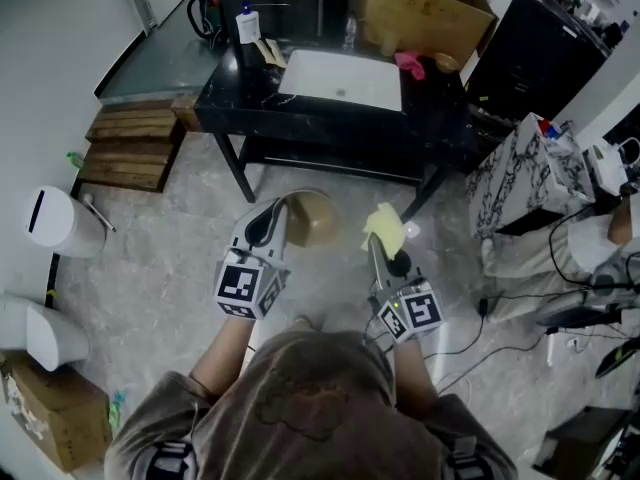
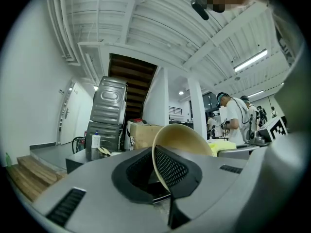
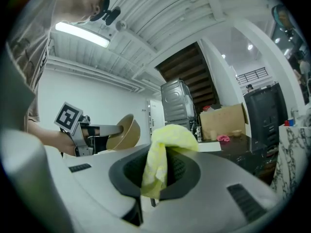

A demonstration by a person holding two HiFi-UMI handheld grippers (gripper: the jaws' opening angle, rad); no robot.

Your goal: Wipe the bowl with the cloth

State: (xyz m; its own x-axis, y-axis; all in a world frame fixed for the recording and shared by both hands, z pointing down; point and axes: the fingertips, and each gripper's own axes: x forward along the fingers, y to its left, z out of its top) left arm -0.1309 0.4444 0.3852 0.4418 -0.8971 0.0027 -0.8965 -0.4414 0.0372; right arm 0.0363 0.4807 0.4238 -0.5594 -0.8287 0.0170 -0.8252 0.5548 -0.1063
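A tan bowl [image 1: 312,218] is held in the air in front of the black table, tipped on its side. My left gripper [image 1: 281,224] is shut on its rim; in the left gripper view the bowl [image 2: 182,139] stands on edge between the jaws. A yellow cloth [image 1: 386,229] hangs bunched from my right gripper [image 1: 377,240], which is shut on it. In the right gripper view the cloth [image 3: 163,152] droops over the jaws, and the bowl [image 3: 125,133] shows to the left, apart from the cloth.
A black table [image 1: 330,123] stands ahead with a white sink basin [image 1: 342,77], a bottle [image 1: 247,23], a pink item [image 1: 411,64] and a cardboard box [image 1: 420,13]. Wooden steps [image 1: 130,146] lie left, a marble-patterned unit [image 1: 525,173] right. Cables cross the floor at right.
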